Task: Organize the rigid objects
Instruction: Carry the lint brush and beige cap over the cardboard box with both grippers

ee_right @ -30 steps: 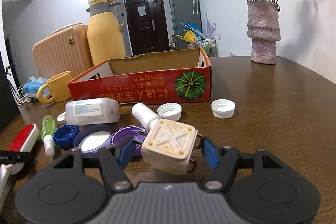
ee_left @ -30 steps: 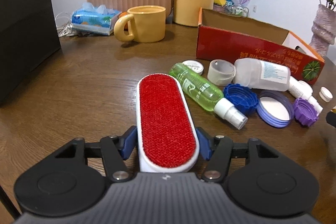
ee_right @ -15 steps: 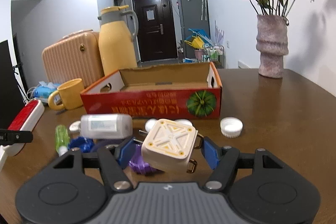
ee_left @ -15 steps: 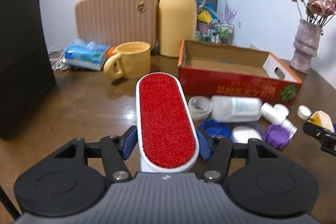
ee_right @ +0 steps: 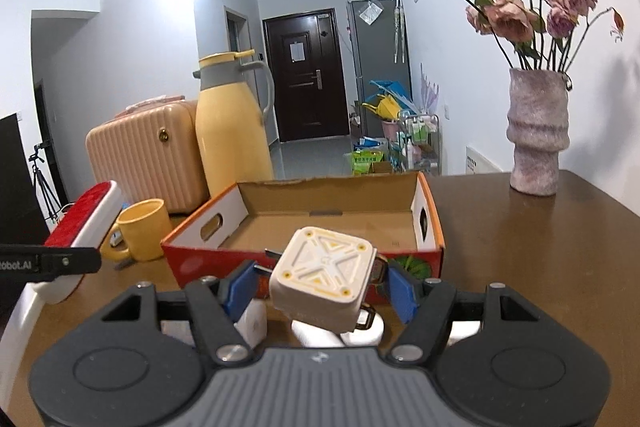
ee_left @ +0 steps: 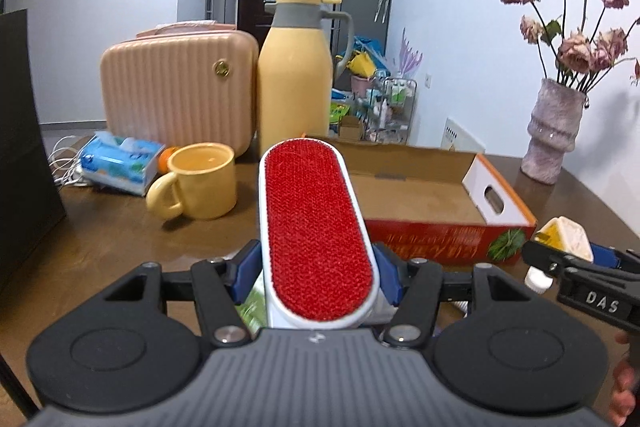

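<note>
My left gripper is shut on a white lint brush with a red pad, held above the table in front of the open red cardboard box. My right gripper is shut on a cream square box with yellow dots, held above the table just before the same red box. The right gripper with its cream box shows at the right edge of the left wrist view. The brush shows at the left of the right wrist view. Bottles and lids lie mostly hidden beneath both grippers.
A yellow mug, a yellow thermos jug, a pink case and a tissue pack stand at the back left. A vase of dried roses stands at the back right. A black panel is at far left.
Both grippers have risen off the table with their objects and moved toward the red box. The bottles and lids have dropped out of sight beneath them.
</note>
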